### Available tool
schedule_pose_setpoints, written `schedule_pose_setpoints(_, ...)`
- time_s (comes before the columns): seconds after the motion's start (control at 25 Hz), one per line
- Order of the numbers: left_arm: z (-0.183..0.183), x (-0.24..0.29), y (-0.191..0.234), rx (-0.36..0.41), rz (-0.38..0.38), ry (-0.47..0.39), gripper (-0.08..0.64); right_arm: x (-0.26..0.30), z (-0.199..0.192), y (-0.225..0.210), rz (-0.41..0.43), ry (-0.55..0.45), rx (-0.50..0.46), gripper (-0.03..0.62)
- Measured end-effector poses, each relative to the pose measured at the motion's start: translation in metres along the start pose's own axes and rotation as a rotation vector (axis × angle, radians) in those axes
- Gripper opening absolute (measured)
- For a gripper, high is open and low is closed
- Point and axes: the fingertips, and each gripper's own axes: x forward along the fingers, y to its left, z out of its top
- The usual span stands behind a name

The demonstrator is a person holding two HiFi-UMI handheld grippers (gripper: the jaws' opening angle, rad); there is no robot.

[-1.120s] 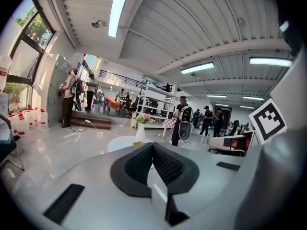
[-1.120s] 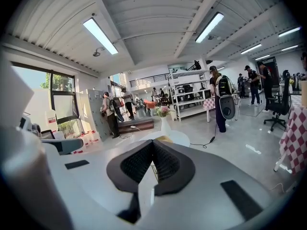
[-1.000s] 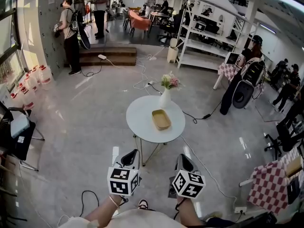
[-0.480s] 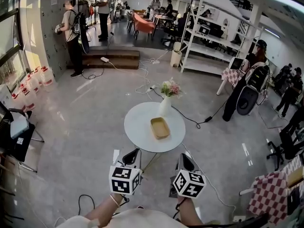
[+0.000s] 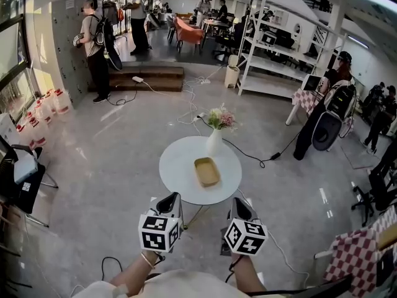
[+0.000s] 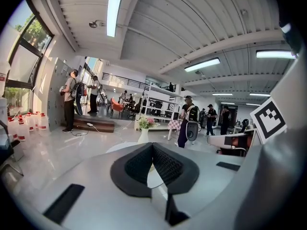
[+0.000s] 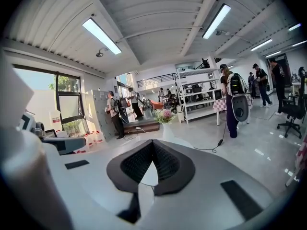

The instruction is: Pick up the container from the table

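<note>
A shallow tan container (image 5: 206, 171) lies near the middle of the round white table (image 5: 177, 163). Behind it stands a white vase of pink flowers (image 5: 215, 138). My left gripper (image 5: 169, 202) and right gripper (image 5: 240, 210) hover side by side short of the table's near edge, both pointing at it. Neither touches anything. In the left gripper view the left gripper (image 6: 152, 144) has its pads meeting, with the vase (image 6: 144, 135) just beyond. The right gripper (image 7: 153, 142) is likewise shut and empty, with the vase (image 7: 167, 130) ahead of it. The jaws hide the container in both gripper views.
Cables (image 5: 248, 157) trail over the glossy floor around the table. A black chair (image 5: 22, 179) stands at the left and a checkered cloth table (image 5: 350, 250) at the right. White shelving (image 5: 279, 48) and several people stand farther back.
Both grippers and the head have advanced toward the table. The table and container now sit lower in the view, closer to the jaws. Both jaws stay shut.
</note>
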Motion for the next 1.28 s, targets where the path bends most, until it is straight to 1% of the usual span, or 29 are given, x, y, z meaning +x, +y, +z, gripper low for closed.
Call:
schedule_pose_setpoints(0.2, -0.01, 0.005, -0.003, 0.01, -0.009, 0.027, 0.017, 0.005, -0.006, -0.01, -0.018, 0.017, -0.016, 0.025)
schedule_pose_setpoints(0.36, -0.021, 0.003, -0.002, 0.018, 0.001, 0.052, 0.017, 0.007, -0.017, -0.009, -0.013, 0.043, -0.014, 0.025)
schedule_pose_setpoints(0.64, -0.009, 0.013, 0.01, 0.049, 0.023, 0.023, 0.017, 0.019, -0.029, -0.007, -0.016, 0.088, -0.018, 0.025)
schedule_pose_setpoints(0.8, 0.002, 0.038, 0.023, 0.035, 0.022, 0.013, 0.017, 0.042, -0.014, -0.01, -0.033, 0.072, -0.017, 0.025)
schedule_pose_setpoints(1.0, 0.018, 0.071, 0.035, 0.039, -0.002, -0.003, 0.017, 0.074, 0.009, -0.014, -0.056, 0.041, -0.019, 0.025)
schedule_pose_setpoints(1.2, 0.028, 0.097, 0.052, 0.03, -0.003, -0.006, 0.017, 0.103, 0.014, -0.007, -0.041, 0.054, -0.027, 0.025)
schedule_pose_setpoints(1.28, 0.029, 0.106, 0.058, 0.023, -0.008, 0.0, 0.017, 0.112, 0.014, -0.008, -0.05, 0.059, -0.022, 0.025)
